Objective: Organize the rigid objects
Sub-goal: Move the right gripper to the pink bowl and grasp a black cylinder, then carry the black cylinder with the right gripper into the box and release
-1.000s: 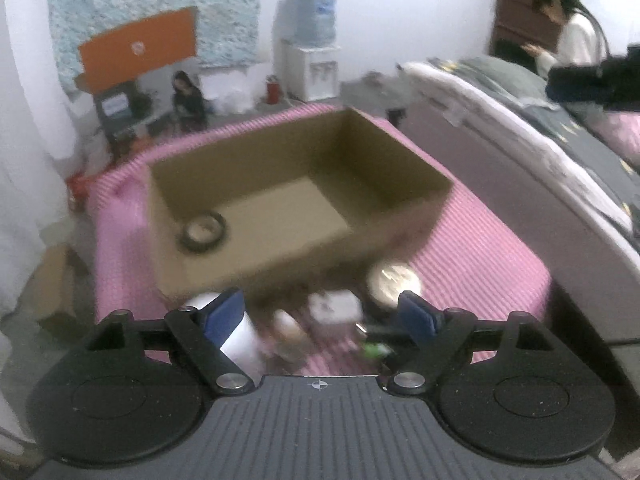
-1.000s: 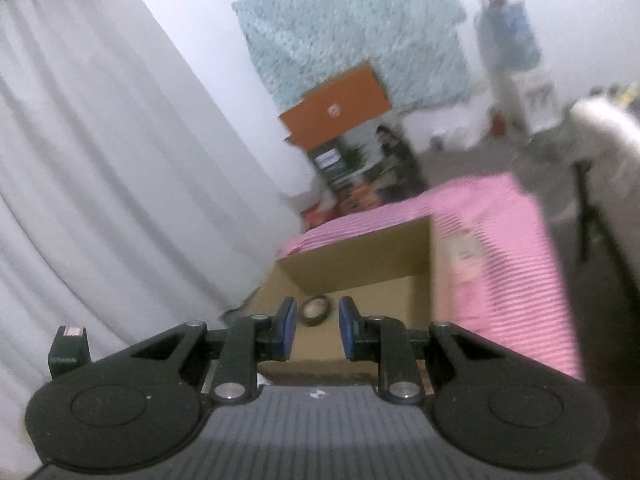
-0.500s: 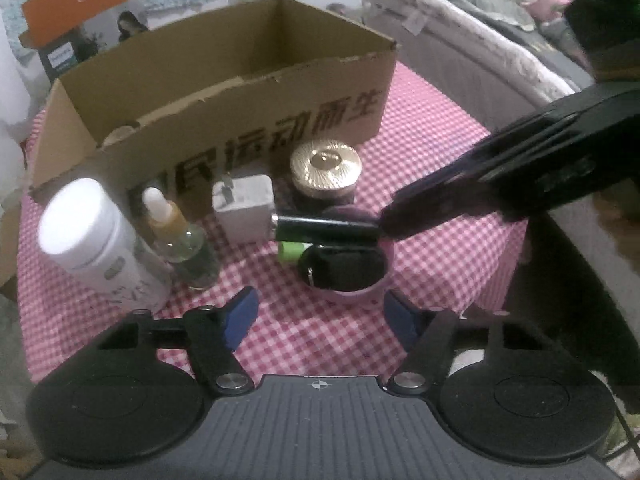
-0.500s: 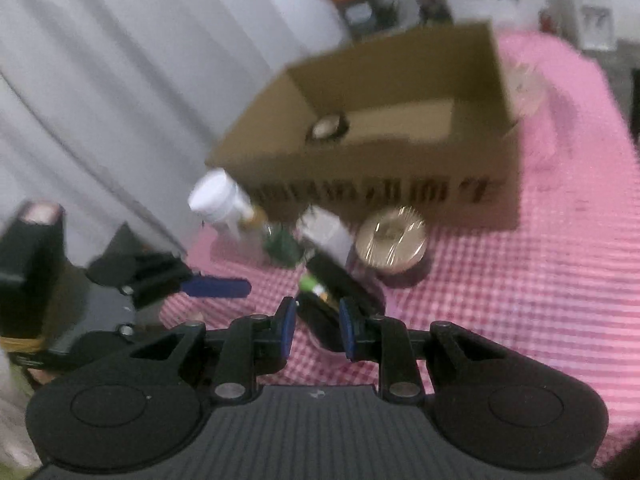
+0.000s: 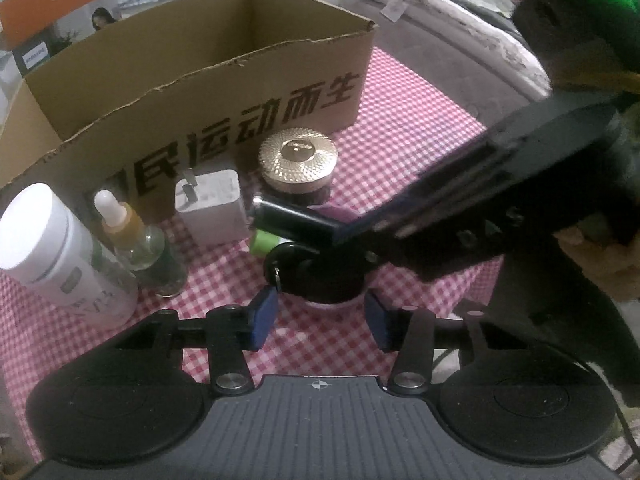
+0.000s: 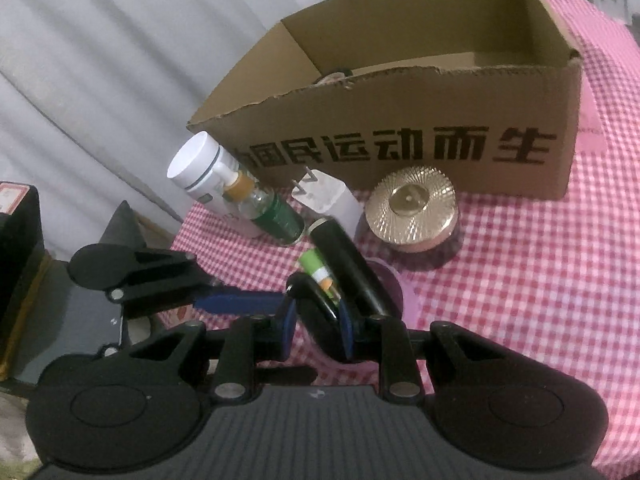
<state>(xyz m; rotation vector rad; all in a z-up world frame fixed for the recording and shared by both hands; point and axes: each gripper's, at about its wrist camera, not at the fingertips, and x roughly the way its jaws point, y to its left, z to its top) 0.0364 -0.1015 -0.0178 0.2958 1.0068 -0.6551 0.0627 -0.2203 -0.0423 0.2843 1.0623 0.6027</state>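
- Tablecloth (image 5: 400, 120): pink-and-white check.
- Cardboard box (image 5: 200, 64): brown, black printed characters.
- Jar lid (image 5: 297, 159): gold, ribbed pattern.
- Charger (image 5: 212, 210): white.
- Dropper bottle (image 5: 136, 240): amber collar, white tip.
- Gripper pads (image 5: 262, 316): blue.
- Curtain (image 6: 100, 60), upper left: white.

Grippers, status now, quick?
Left gripper: open, jaws just closing around the purple bowl, grip unconfirmed.
Right gripper: nearly shut; whether it holds anything cannot be told.
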